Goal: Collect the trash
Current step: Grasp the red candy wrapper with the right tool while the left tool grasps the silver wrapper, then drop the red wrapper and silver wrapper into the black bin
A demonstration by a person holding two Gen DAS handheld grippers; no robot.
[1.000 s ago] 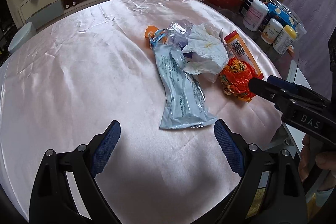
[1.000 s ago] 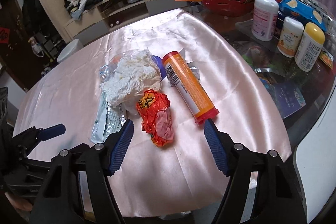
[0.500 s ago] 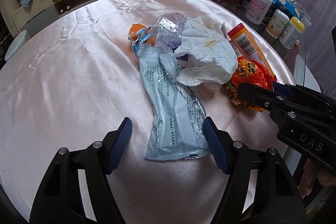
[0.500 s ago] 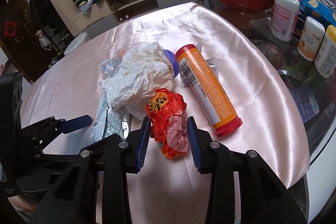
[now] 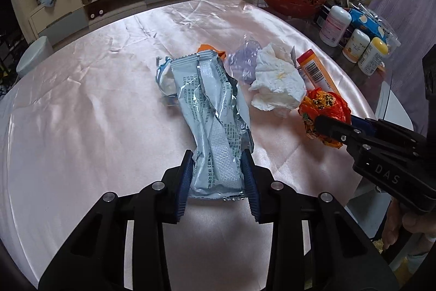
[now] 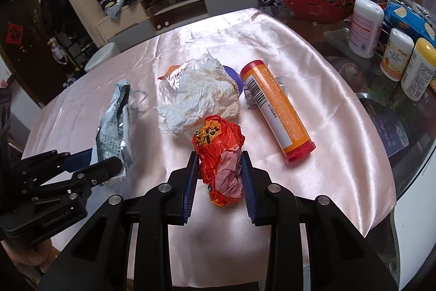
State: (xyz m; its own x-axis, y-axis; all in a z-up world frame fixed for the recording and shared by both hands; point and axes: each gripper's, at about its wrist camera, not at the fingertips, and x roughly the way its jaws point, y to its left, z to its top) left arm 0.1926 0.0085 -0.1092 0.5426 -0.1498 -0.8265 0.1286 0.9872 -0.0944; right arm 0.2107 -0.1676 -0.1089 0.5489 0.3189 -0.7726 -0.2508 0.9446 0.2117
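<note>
Leftmost, my left gripper (image 5: 218, 173), jaws just closing, pinches the near end of the grey wrapper (image 5: 209, 111), long axis running away across the pink cloth (image 5: 81, 113); rightward, my right gripper (image 6: 219, 176) clamps the orange wrapper (image 6: 220, 154), tube (image 6: 275, 111) just beyond

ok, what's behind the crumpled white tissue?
Behind the white tissue: clear plastic film, an orange scrap and a blue-purple piece, all partly covered; their full shapes cannot be seen.
</note>
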